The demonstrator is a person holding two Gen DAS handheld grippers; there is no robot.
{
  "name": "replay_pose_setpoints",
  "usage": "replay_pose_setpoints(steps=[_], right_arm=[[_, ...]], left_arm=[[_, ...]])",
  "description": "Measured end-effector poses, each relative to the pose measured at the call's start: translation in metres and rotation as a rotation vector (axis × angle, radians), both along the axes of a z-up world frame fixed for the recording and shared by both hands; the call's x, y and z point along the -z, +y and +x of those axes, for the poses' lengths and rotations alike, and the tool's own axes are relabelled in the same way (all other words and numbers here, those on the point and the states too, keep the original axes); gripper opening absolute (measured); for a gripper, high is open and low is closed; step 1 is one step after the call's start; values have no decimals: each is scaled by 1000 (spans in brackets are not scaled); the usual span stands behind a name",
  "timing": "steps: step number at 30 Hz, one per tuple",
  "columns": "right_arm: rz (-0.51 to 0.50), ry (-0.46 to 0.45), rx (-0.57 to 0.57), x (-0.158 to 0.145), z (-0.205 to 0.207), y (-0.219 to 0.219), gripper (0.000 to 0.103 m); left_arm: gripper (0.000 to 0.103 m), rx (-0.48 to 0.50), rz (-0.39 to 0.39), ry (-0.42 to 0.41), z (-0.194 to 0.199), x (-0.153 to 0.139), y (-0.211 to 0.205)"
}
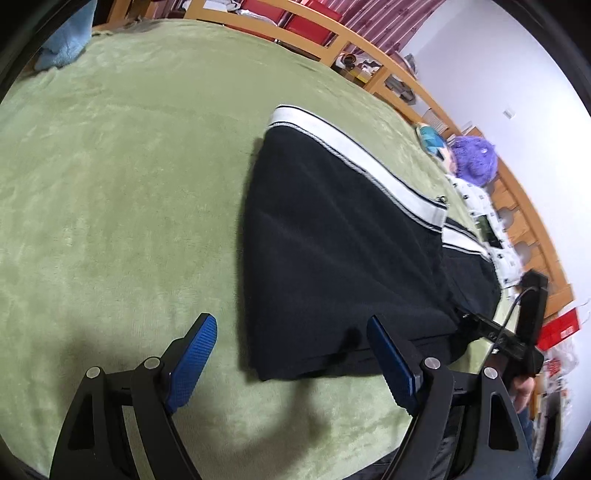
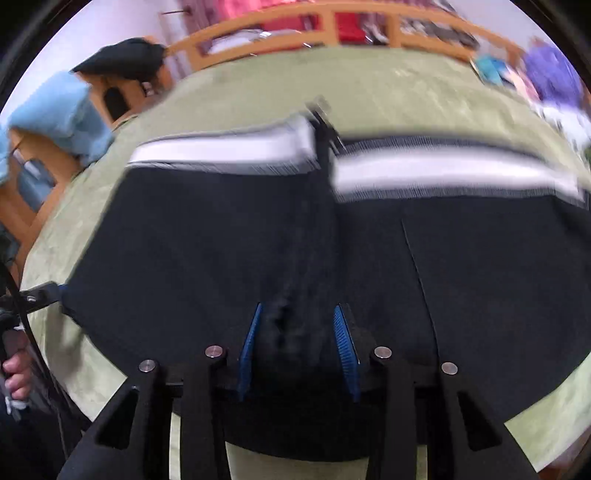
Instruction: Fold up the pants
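- The pants (image 1: 343, 266) are black with a white waistband edged by thin black stripes, and they lie flat on a green blanket (image 1: 122, 177) that covers a bed.
- In the left wrist view the garment sits toward the right side of the blanket, with its waistband (image 1: 354, 151) turned to the far edge and its near hem close to the front edge.
- The left gripper (image 1: 293, 354) hovers low over the near hem; its 2 blue-padded fingers (image 1: 194, 354) are spread wide apart and hold nothing. One finger is over bare blanket, the other is over the black cloth at the hem.
- The right gripper (image 2: 297, 347) is pressed onto the pants (image 2: 221, 240) at the near edge, and a ridge of black cloth sits bunched between its 2 blue pads (image 2: 251, 343). The pads are part-way together, and the view is too blurred to show whether they grip that fold.
- In the right wrist view the waistband (image 2: 229, 147) runs across the far side in 2 white sections.
- A wooden rail (image 1: 321, 33) borders the far edge of the bed.
- A light blue towel (image 2: 62, 110) lies at the far left corner.
- A purple knitted item (image 1: 474, 160) rests by the far right edge.
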State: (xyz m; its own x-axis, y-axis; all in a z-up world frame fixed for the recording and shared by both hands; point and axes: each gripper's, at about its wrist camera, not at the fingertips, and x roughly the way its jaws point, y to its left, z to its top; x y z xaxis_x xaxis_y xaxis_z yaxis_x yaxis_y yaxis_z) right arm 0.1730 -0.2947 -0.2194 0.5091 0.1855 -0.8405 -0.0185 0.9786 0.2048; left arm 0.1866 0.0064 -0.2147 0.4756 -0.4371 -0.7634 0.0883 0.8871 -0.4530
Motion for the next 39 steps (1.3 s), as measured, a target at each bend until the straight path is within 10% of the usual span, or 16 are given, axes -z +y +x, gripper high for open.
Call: replay_pose_setpoints(steps=[7,18,23,25,31,39], right_arm=[[35,-117,76,-31,-17,24,43],[-5,-41,46,-12,-20,12,45],[66,-67,65,-23,-32,-10,48],[67,-84,71,-29,-39,-18,54],[1,-121,165,-57,-63,-52,56],[-88,-167,243,-100,-96,-119,56]], left_arm=[[82,-37,2,17,5,4,3],[74,-103,-182,12,16,25,-11],[52,-168,-149,16,23,28,-16],[27,-165,-172,5,24,24,-14],[16,-129,-252,-102,20,-38,-18],[15,39,-113,-305,6,-153,-118]])
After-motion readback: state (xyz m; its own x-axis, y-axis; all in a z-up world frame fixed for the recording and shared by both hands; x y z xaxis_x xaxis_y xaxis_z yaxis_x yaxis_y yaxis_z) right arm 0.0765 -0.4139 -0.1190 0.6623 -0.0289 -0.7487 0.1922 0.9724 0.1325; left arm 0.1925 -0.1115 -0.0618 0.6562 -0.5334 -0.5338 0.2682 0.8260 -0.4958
